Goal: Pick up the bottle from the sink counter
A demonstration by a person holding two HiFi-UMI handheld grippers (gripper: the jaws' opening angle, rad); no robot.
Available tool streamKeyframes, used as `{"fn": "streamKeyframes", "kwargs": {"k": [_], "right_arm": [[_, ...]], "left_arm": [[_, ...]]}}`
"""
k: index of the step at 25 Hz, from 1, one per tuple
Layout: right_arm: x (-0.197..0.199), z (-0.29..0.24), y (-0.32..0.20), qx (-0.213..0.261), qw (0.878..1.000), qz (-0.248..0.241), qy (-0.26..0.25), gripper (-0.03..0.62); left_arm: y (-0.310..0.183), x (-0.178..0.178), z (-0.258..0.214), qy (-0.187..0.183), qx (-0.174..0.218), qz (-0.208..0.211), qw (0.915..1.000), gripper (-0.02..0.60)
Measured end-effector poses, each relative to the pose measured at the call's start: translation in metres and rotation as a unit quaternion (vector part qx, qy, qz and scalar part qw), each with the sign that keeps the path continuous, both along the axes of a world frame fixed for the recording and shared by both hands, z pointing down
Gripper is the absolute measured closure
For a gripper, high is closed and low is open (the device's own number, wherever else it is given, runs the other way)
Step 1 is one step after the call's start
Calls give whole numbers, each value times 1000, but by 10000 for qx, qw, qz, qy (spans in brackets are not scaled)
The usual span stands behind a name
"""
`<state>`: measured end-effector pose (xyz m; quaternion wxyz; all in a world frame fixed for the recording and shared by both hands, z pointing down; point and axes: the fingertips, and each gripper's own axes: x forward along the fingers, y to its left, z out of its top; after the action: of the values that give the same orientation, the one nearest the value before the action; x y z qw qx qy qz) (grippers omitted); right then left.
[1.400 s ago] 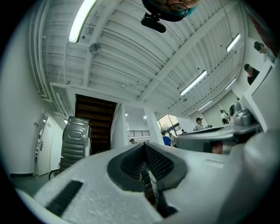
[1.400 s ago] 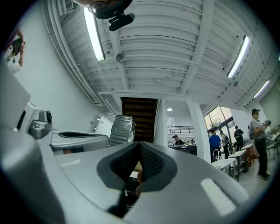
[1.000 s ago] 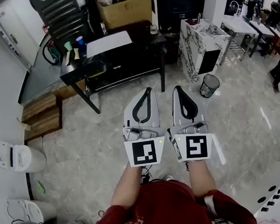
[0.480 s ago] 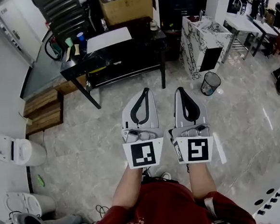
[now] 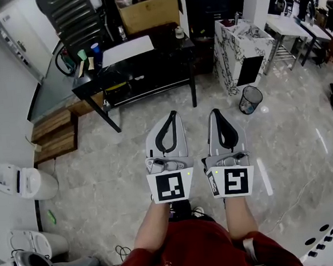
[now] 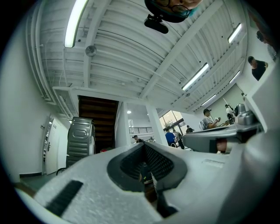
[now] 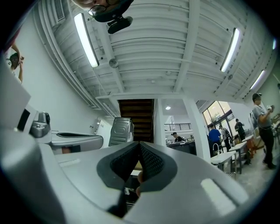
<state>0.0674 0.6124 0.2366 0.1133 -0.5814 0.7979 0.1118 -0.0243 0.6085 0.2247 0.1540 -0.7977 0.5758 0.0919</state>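
The sink counter (image 5: 235,48), a marble-patterned cabinet, stands far ahead at the upper right of the head view. A small upright object that may be the bottle (image 5: 237,19) sits on its top, too small to tell for sure. I hold both grippers side by side over the floor, well short of the counter. My left gripper (image 5: 172,113) is shut with nothing in it, and so is my right gripper (image 5: 214,112). In the left gripper view the left gripper (image 6: 143,145) points up at the ceiling, jaws together. The right gripper (image 7: 139,143) looks the same in its own view.
A black table (image 5: 133,69) with paper, cups and a cardboard box (image 5: 148,7) stands ahead, left of the counter. A wire waste bin (image 5: 250,100) sits in front of the counter. Toilets (image 5: 18,181) and wooden pallets (image 5: 52,135) line the left wall. People stand far right.
Both grippers, still shut and side by side, have slid a little lower in the head view. The room has shifted only slightly around them.
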Motion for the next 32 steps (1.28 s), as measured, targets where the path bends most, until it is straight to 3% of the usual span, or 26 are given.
{"fn": "streamKeyframes", "kwargs": {"k": [10, 20, 32], "right_arm": [[-8, 10, -35, 35, 9997, 101, 226, 592], [-37, 3, -134, 65, 9990, 113, 439, 592], [-75, 4, -250, -95, 9991, 178, 380, 592]], "left_arm": [[-40, 1, 12, 118, 36, 208, 9997, 578], [-139, -24, 4, 156, 161, 237, 9995, 578], [-254, -61, 4, 134, 25, 314, 9994, 578]]}}
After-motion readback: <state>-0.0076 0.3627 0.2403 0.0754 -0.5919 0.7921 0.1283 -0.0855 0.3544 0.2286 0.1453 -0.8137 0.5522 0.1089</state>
